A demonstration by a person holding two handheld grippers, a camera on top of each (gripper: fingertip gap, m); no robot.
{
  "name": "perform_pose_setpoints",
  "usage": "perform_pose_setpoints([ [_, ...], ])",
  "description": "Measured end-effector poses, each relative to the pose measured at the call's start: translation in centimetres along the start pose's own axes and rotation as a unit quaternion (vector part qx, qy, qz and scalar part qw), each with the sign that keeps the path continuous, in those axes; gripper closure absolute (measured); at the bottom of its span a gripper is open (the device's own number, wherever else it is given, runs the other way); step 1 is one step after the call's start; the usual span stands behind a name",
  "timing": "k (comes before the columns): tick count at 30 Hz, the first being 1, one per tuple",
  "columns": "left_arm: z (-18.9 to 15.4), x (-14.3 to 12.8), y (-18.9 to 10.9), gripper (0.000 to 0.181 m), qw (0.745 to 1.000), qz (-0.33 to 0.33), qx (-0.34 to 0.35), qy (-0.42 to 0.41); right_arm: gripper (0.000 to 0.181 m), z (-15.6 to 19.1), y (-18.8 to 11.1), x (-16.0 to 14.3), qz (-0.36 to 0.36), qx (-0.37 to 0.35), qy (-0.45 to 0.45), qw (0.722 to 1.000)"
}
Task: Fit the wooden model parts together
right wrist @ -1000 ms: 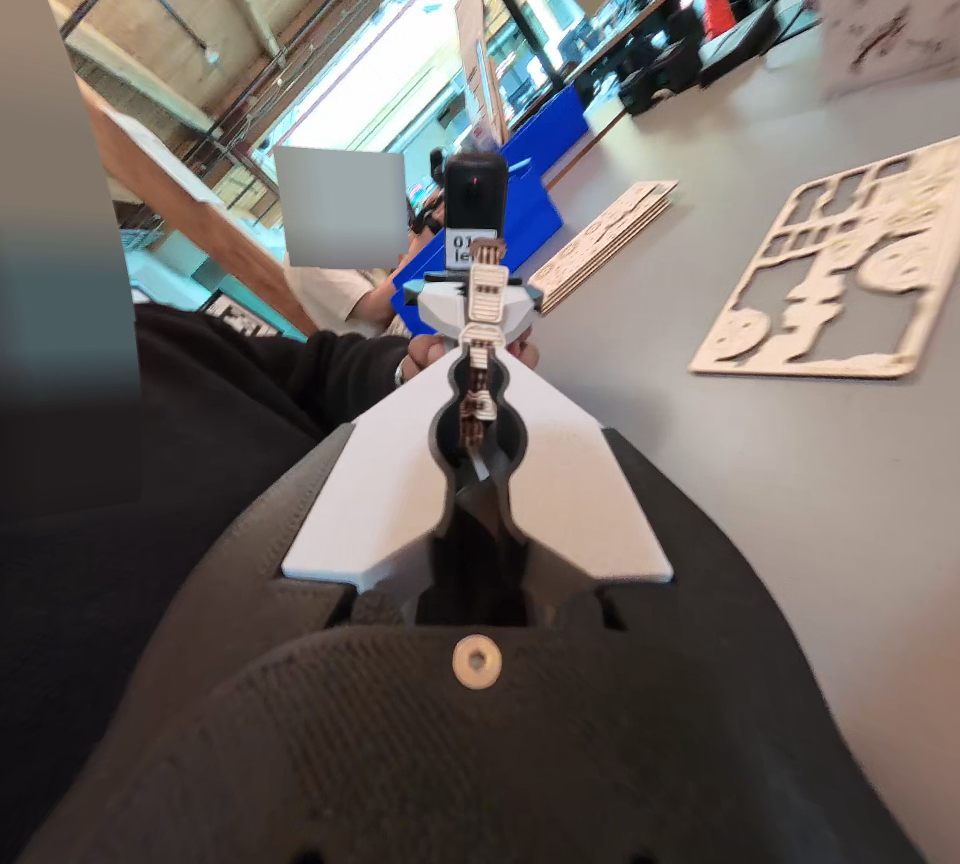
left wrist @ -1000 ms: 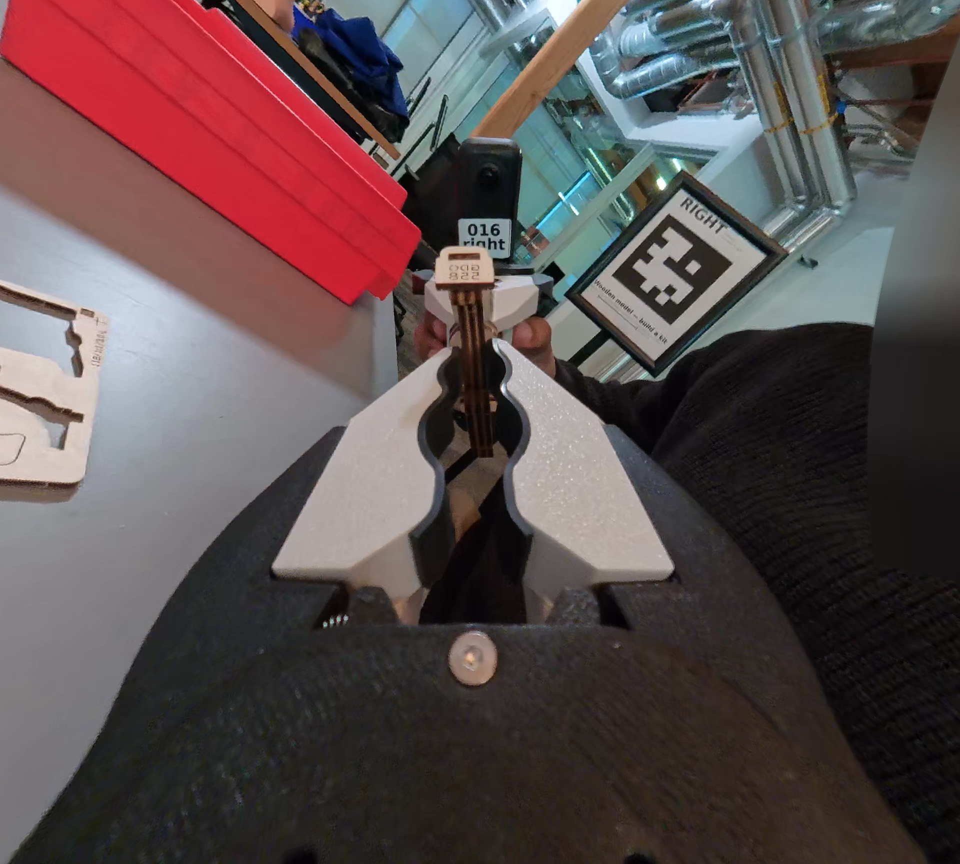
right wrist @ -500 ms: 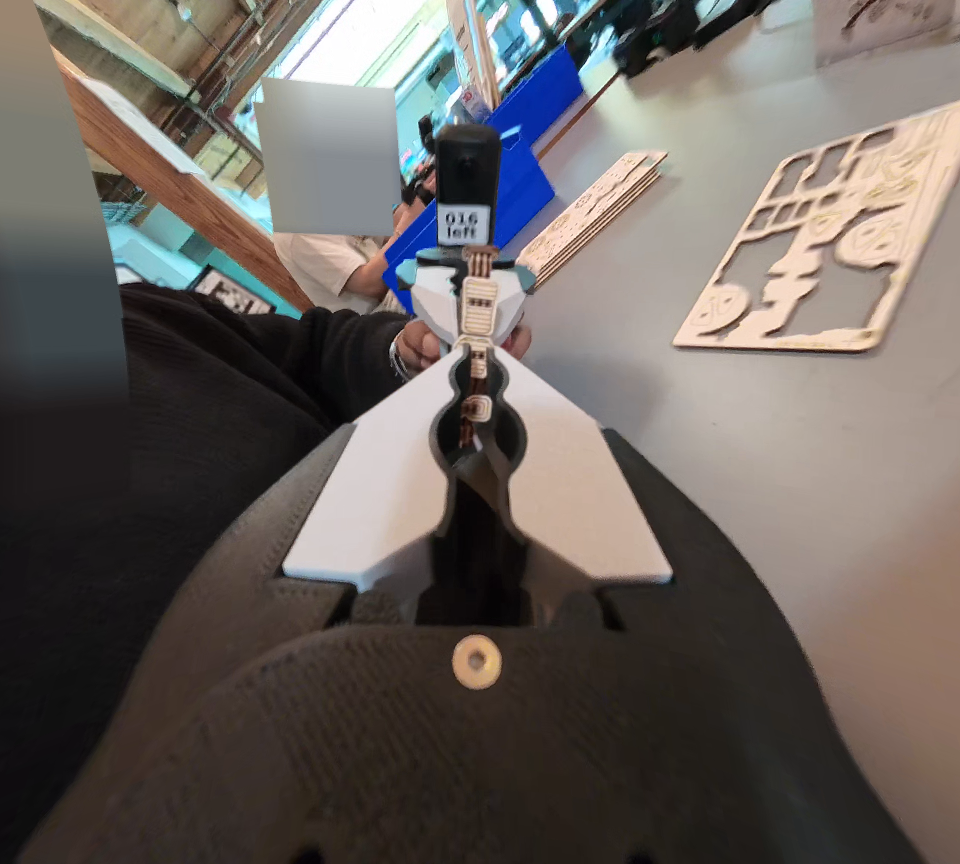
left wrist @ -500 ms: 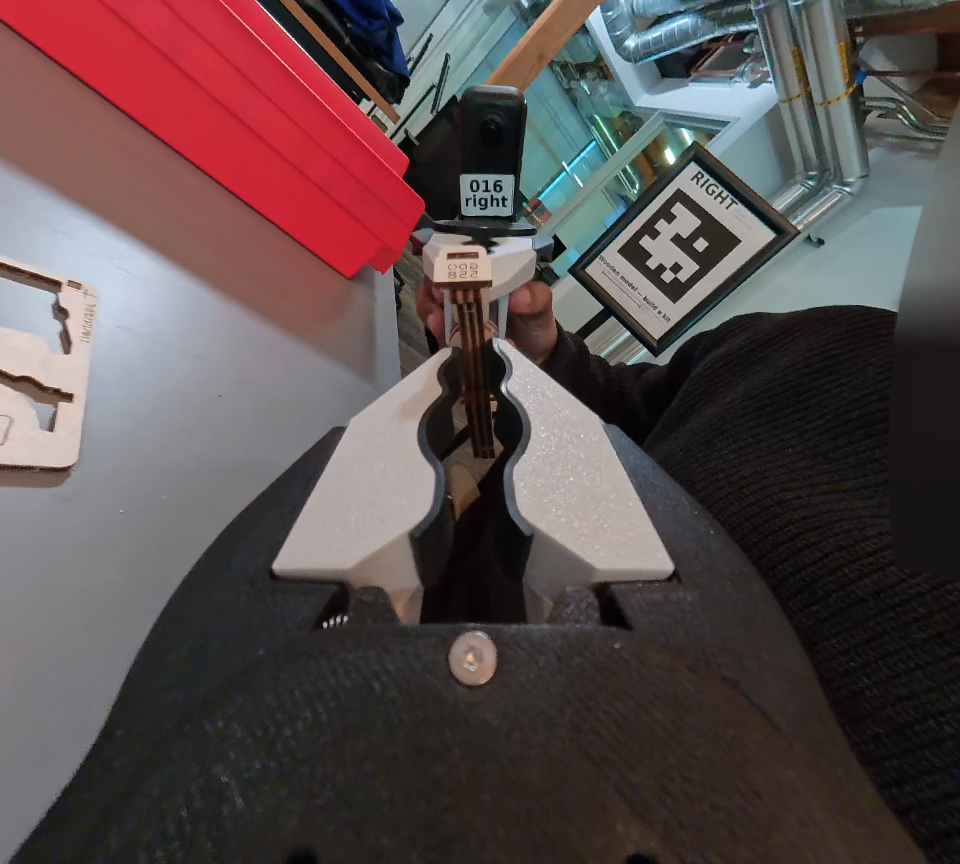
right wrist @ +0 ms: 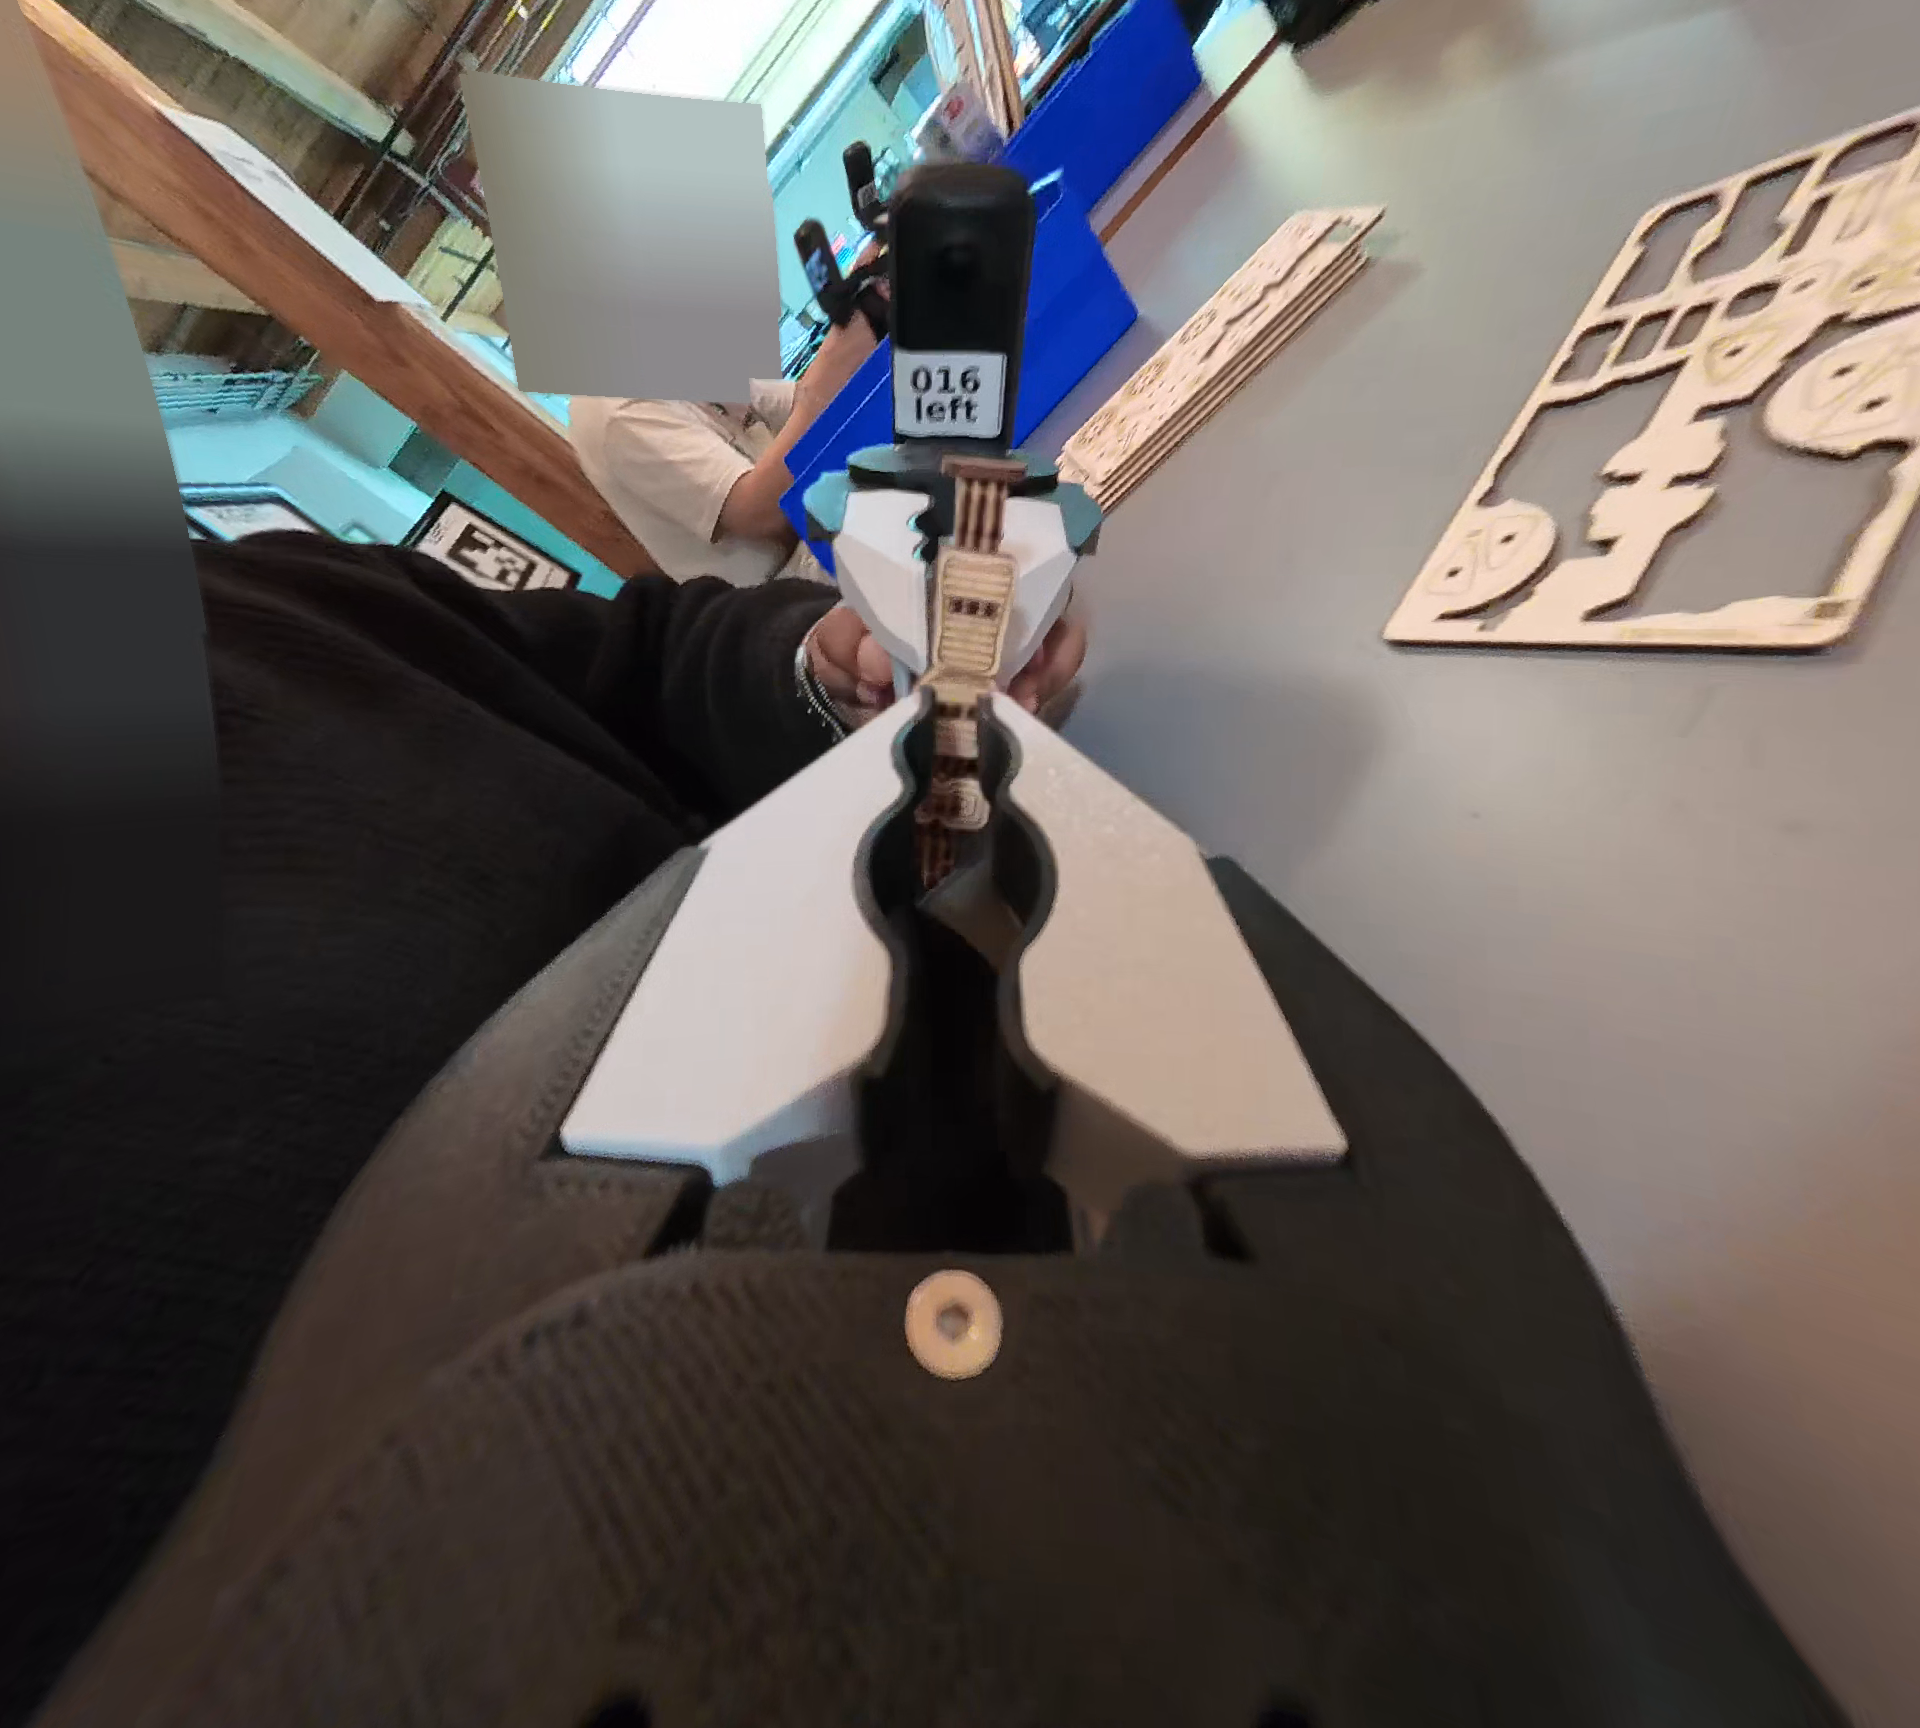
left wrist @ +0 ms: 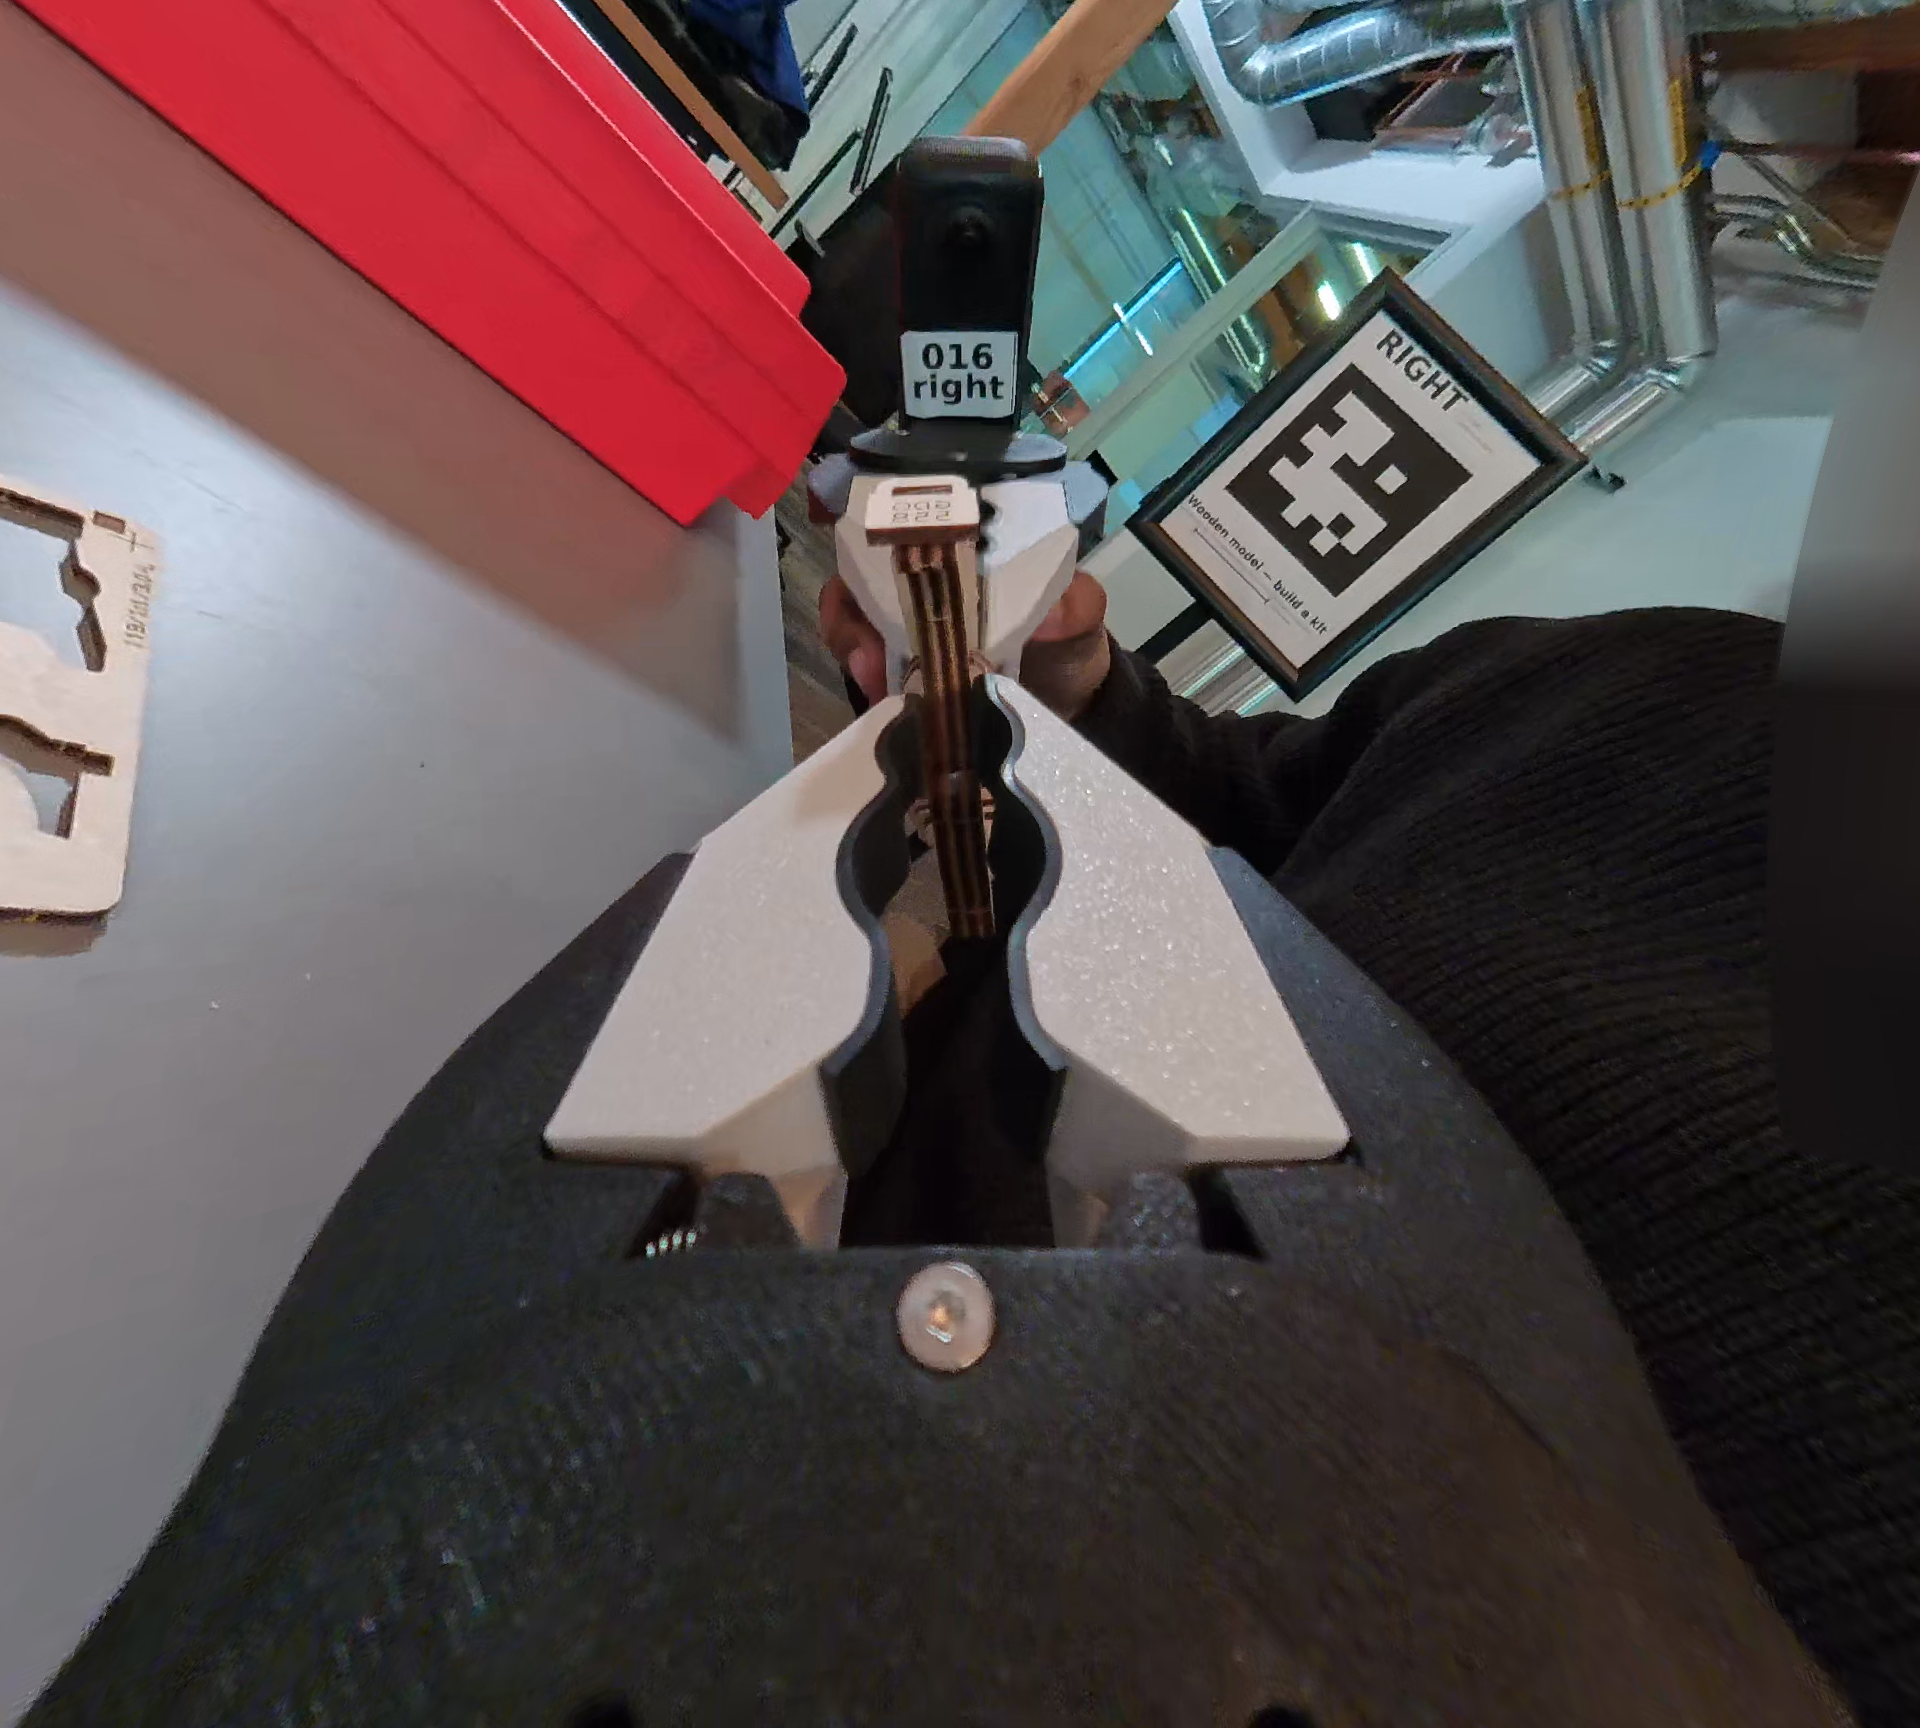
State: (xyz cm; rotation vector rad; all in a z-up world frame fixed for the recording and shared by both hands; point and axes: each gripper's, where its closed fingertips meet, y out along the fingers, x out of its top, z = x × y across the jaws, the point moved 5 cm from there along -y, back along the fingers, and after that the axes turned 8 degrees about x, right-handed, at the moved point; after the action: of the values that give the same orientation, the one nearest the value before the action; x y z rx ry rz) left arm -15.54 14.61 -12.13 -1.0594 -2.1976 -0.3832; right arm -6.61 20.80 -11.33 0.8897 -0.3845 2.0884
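We hold the two grippers nose to nose above the table [left wrist: 364,795], with the wooden parts bridging the gap between them. The left gripper [left wrist: 951,743] has its fingers [left wrist: 769,930] drawn close and pinching a stack of thin strips [left wrist: 951,805] edge-on. In the right wrist view the right gripper [right wrist: 951,743] pinches the other end, where a small pale plate [right wrist: 975,613] sits on the strips between the two noses. Whether each tool holds its own part or both grip one assembly, we cannot tell.

The risks, as we judge them:
- The strips are thin, so any twist of one wrist against the other could bend or snap them.
- Both grips are near the tips, so a hard push could make the wood slide back into the scalloped gap instead of seating.
- If one gripper opens before the joint is tight, the parts could drop to the table, near the cut-out sheet [right wrist: 1662,452].
- From these end-on views we see the joint poorly, so misalignment could go unnoticed.
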Motion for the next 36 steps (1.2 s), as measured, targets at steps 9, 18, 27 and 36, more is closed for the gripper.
perform_pose_setpoints([
  [9,0.2,0.1,-0.3,0.174,1.000,-0.014,0.002,-0.007,0.173,0.0,0.8,-0.5,-0.005,0.001,0.003,1.000],
  [18,0.2,0.4,-0.4,0.175,1.000,-0.021,-0.004,-0.012,0.173,-0.2,-0.3,0.1,-0.020,-0.002,0.007,1.000],
  [27,0.3,0.4,-0.4,0.174,1.000,-0.023,-0.004,-0.019,0.170,-0.1,-0.2,0.2,-0.028,0.005,0.007,1.000],
  [36,0.6,0.4,-0.5,0.174,0.999,-0.027,-0.002,-0.025,0.164,-0.3,0.1,-0.1,-0.025,0.004,0.008,1.000],
])
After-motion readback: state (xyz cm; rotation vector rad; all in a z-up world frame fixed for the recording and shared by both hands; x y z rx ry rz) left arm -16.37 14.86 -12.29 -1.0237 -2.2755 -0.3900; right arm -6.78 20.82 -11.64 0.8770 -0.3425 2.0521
